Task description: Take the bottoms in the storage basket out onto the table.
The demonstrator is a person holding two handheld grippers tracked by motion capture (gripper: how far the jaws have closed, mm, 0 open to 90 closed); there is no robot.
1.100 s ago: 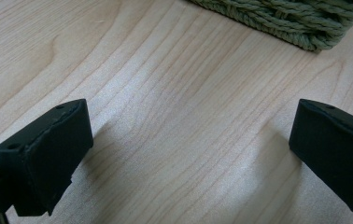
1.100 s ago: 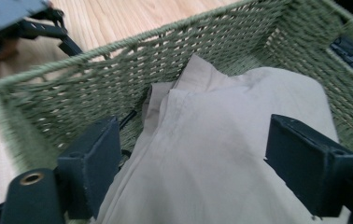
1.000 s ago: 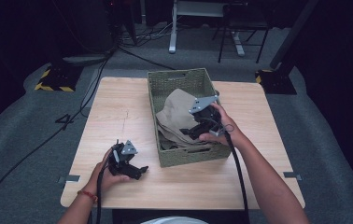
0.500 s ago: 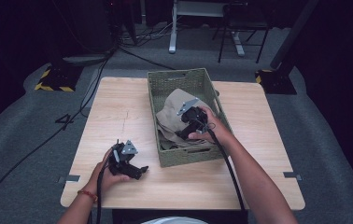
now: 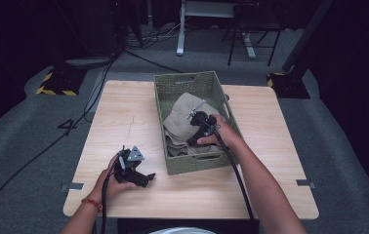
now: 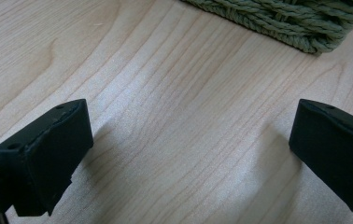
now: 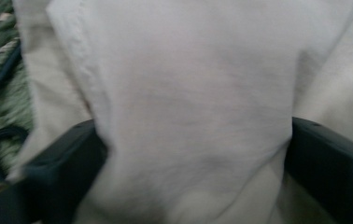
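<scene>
My right tongs (image 5: 195, 118) straddle the beige cloth (image 5: 180, 119), jaws wide, unlifted from the basket (image 5: 165, 90); left tongs (image 5: 146, 178) idle, wide.

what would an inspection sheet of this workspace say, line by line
surface: wooden table, bare apart from the basket
job's things: beige cloth bunched inside the green woven basket
clutter: nothing seen
grippers: left gripper open, low over the table near the basket; right gripper in the basket, jaws wide with a fold of cloth between them
cables: one trails from each gripper toward the person; more lie on the floor
surroundings: grey carpet, dark room, hazard-striped base, desk legs behind
</scene>
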